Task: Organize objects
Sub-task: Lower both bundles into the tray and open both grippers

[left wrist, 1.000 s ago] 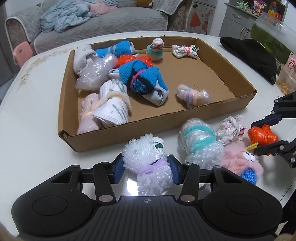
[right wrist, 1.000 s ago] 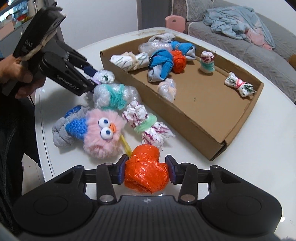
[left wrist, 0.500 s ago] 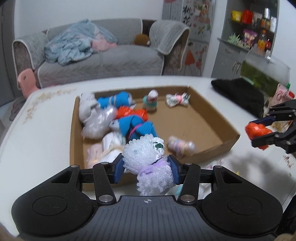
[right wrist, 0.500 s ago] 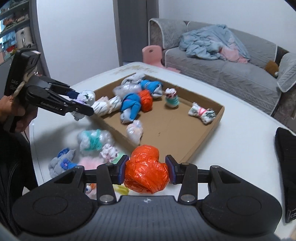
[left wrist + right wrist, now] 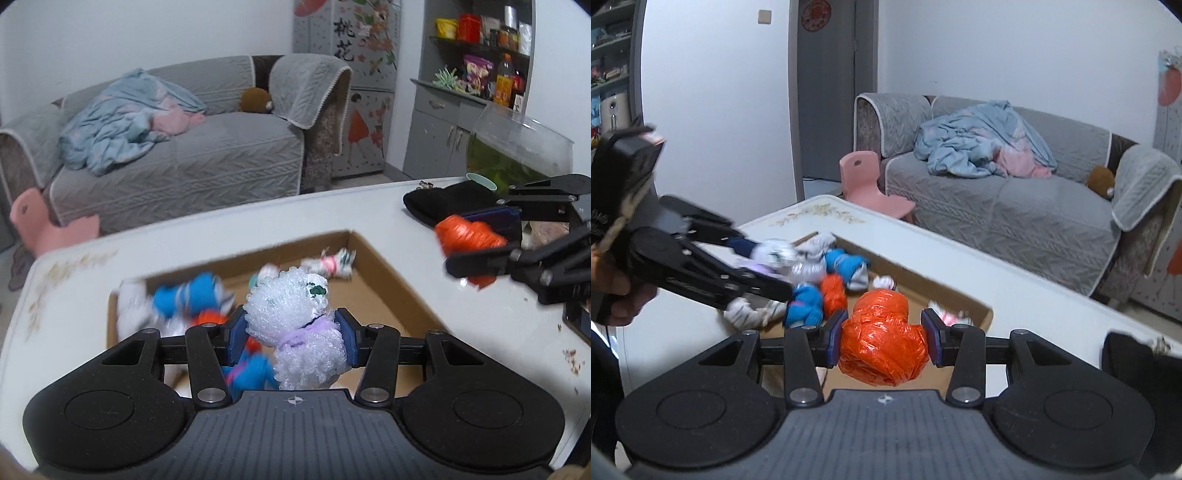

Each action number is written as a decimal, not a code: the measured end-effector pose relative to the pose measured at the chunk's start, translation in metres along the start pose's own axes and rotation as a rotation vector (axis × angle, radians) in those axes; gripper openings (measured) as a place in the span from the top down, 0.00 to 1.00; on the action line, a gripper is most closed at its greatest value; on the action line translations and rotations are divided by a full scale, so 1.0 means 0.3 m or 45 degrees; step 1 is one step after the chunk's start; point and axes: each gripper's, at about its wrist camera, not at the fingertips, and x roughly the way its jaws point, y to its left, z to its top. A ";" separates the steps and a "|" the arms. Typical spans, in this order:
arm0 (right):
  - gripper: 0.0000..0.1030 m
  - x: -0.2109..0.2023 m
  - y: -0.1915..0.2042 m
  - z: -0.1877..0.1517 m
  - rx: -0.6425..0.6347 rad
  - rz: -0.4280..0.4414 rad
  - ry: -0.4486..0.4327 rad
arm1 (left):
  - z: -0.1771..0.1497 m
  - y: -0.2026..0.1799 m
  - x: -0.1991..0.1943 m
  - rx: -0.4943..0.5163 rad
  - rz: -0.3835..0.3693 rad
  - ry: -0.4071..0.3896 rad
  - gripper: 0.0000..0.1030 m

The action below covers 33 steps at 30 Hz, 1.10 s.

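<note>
My left gripper is clamped on the white bundle, which hangs in the air over the near part of the box; my right gripper is clamped on the orange bundle, also in the air, over the box's near right wall; both pairs of pads press the wrapping, so neither load is loose as far as I can see. Inside the box, toward its left end, lie blue rolls, another orange ball and pale bundles, blurred here; the right half of the floor looks mostly bare. The box sits in the middle of the bench, with a black cloth near the far right edge.

I judge the risks thus: both bundles are soft and slippery, so a squeeze that gives could drop one onto the bench outside the box; my two grippers are near each other above the same box, so they could knock together; a release on the crowded left heap could roll.
</note>
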 end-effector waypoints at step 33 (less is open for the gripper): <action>0.61 0.382 -0.120 -0.022 -0.036 -0.007 0.291 | 0.029 0.027 0.485 0.087 -0.013 0.297 0.46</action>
